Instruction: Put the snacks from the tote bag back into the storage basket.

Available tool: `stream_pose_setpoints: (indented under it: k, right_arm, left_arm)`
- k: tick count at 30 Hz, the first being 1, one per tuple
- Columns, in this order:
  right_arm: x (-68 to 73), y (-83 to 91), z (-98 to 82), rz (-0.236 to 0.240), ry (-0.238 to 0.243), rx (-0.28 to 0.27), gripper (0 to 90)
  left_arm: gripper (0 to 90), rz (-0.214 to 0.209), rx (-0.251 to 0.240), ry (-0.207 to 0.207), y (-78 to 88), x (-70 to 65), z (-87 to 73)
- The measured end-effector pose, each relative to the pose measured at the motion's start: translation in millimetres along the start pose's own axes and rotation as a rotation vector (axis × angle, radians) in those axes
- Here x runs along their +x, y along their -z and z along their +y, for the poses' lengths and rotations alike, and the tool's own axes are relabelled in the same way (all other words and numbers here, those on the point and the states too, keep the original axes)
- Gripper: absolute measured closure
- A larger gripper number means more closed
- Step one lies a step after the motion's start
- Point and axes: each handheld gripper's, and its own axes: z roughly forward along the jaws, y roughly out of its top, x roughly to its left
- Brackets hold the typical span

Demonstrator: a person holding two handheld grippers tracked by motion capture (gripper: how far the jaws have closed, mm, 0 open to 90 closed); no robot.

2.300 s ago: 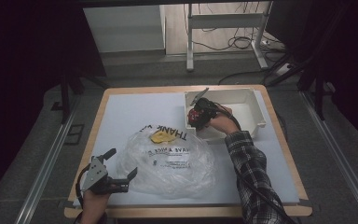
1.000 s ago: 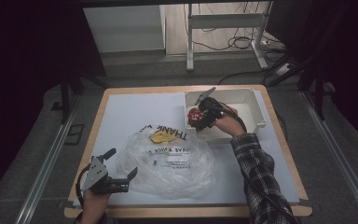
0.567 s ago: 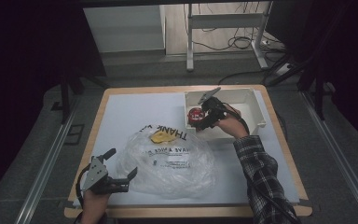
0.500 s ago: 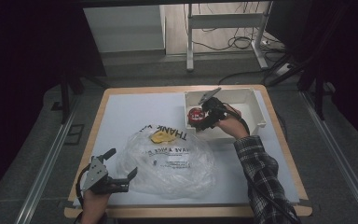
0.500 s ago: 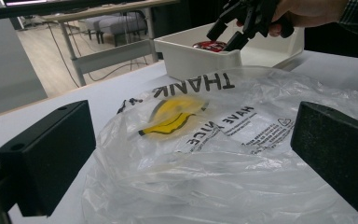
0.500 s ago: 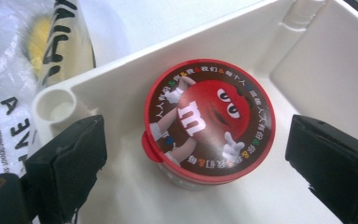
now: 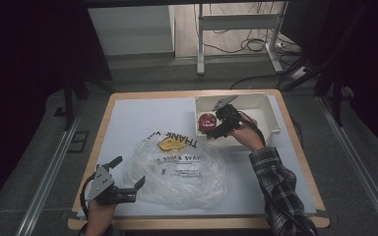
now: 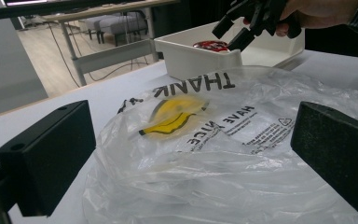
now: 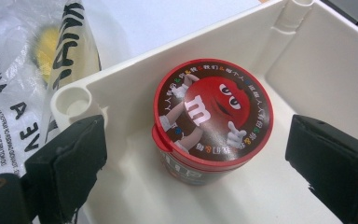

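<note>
A red M&M's canister (image 7: 207, 121) (image 9: 213, 116) stands upright in the near-left corner of a white bin (image 7: 263, 105) (image 9: 307, 60). My right gripper (image 7: 215, 124) (image 9: 200, 156) hovers over it, open, with one jaw on either side of the lid and neither touching it. A clear plastic bag (image 7: 182, 169) (image 8: 214, 154) with black lettering and a yellow smiley lies crumpled on the table's near half. At the bag's left edge my left gripper (image 7: 128, 171) (image 8: 191, 158) rests low and open, nothing held. In the left gripper view the right gripper (image 8: 228, 37) hangs above the canister (image 8: 209, 45).
The white-topped table (image 7: 138, 118) has a wooden rim. The bin stands at its back right, its near-left wall close to the bag's printed edge. Beyond the table lie a grey floor, metal frame legs and cables.
The right hand and its gripper have shifted slightly right and away from the bin's left wall, leaving the canister standing inside. The left gripper and the bag have stayed put.
</note>
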Motion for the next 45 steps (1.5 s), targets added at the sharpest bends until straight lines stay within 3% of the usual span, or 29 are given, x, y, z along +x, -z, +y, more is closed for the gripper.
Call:
stream_pose_setpoints:
  k: [18, 27, 45]
  right_arm:
    - [6.1, 15.1, -9.8, 0.013, -0.016, -0.051, 5.6]
    - [16.4, 23.6, -17.4, 0.02, -0.023, -0.095, 5.3]
    - [25.3, 32.9, -25.3, 0.023, -0.053, -0.121, 5.3]
  left_arm:
    - [0.0, 0.001, 0.002, -0.002, -0.2, -0.1, 0.0]
    - [0.0, 0.003, -0.001, 0.002, 0.0, -0.1, 0.0]
    - [0.0, 0.002, -0.011, 0.013, 1.6, 1.1, 0.3]
